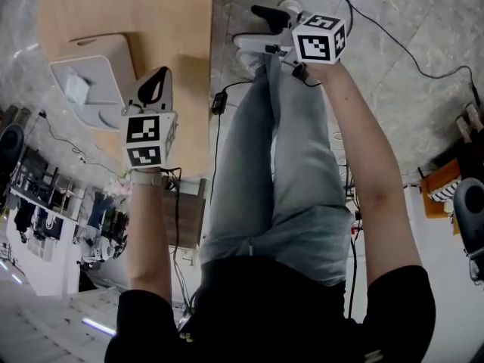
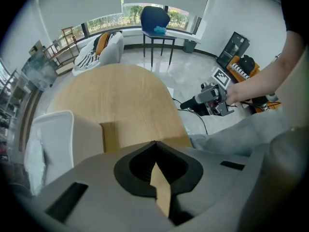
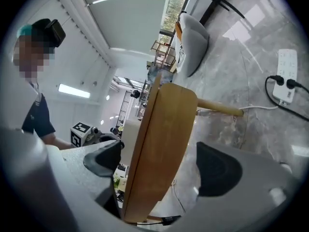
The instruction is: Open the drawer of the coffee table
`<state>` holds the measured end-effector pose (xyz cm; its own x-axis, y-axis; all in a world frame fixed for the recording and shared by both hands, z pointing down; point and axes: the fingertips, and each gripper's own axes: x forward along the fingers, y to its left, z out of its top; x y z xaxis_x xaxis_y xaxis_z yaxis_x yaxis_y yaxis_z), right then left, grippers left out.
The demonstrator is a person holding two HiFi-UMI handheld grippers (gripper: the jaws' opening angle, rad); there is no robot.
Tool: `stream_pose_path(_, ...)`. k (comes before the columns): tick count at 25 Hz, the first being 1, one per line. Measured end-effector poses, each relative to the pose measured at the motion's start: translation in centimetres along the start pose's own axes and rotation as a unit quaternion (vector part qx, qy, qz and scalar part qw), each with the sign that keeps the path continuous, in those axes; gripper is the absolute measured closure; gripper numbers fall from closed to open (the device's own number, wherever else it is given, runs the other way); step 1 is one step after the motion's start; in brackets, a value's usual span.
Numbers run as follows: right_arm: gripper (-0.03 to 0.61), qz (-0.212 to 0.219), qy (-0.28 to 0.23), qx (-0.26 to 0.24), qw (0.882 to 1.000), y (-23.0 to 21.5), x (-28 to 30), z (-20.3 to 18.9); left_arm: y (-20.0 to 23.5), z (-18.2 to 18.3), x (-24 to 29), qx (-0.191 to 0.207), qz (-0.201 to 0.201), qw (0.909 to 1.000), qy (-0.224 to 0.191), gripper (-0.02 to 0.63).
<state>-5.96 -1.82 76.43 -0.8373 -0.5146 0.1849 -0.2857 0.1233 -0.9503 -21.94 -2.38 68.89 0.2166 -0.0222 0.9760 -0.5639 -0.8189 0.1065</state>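
The coffee table [image 1: 170, 21] has a rounded light-wood top and stands at the upper left of the head view. A white open-topped box [image 1: 91, 89] that looks like its drawer sticks out at the table's left side; it also shows as the white box [image 2: 48, 144] in the left gripper view. My left gripper [image 1: 153, 82] hovers over the top beside that box, jaws shut on nothing [image 2: 154, 144]. My right gripper [image 1: 261, 29] is out over the floor right of the table, open and empty [image 3: 159, 166]. From there the table [image 3: 164, 129] appears edge-on.
The person's legs in grey jeans [image 1: 280, 165] run down the middle, between table and right arm. Cables and an adapter [image 1: 219, 100] lie on the marble floor, with a power strip [image 3: 286, 76]. A grey armchair [image 2: 108, 50] and a dark side table [image 2: 157, 33] stand beyond the table.
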Motion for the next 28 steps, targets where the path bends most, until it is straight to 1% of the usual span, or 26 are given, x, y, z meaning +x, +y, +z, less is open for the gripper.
stream_pose_path(3, 0.094, 0.018, 0.012, 0.005, 1.000, -1.6, 1.4, -0.4, 0.8, -0.7, 0.9, -0.006, 0.005, 0.9998, 0.020, 0.603)
stream_pose_path(7, 0.094, 0.047, 0.037, 0.000, 0.998, -3.6, 3.3, -1.2, 1.3, -1.0, 2.2, -0.002, 0.001, 0.9994, 0.034, 0.603)
stream_pose_path(11, 0.094, 0.062, 0.057, 0.003, 0.996, -6.3, 4.8, -1.8, 1.7, -1.3, 3.9, -0.004, -0.004, 0.9987, 0.050, 0.603)
stream_pose_path(14, 0.097, 0.079, 0.059, 0.008, 0.995, -7.4, 5.9, -1.9, 1.7, -1.3, 4.4, -0.007, -0.007, 0.9984, 0.056, 0.603)
stream_pose_path(17, 0.098, 0.105, 0.052, 0.008, 0.993, -7.4, 7.2, -1.4, 2.0, -1.4, 4.4, -0.022, -0.009, 0.9984, 0.051, 0.603)
stream_pose_path(20, 0.100, 0.129, 0.063, 0.002, 0.990, -7.2, 8.3, -1.8, 2.0, -1.3, 4.5, -0.060, -0.025, 0.9969, 0.044, 0.603)
stream_pose_path(21, 0.107, 0.135, 0.068, -0.001, 0.989, -7.2, 8.5, -1.9, 2.0, -1.3, 4.5, -0.073, -0.030, 0.9959, 0.044, 0.603)
stream_pose_path(22, 0.132, 0.141, 0.071, -0.005, 0.987, -7.2, 8.8, -1.9, 2.1, -1.3, 4.6, -0.081, -0.034, 0.9951, 0.045, 0.603)
stream_pose_path(24, 0.161, 0.156, 0.074, -0.007, 0.985, -7.0, 9.2, -1.9, 2.2, -1.3, 4.6, -0.082, -0.035, 0.9948, 0.049, 0.603)
stream_pose_path(28, 0.167, 0.192, 0.082, -0.004, 0.978, -6.2, 9.7, -1.9, 2.3, -1.3, 4.7, -0.070, -0.026, 0.9959, 0.051, 0.603)
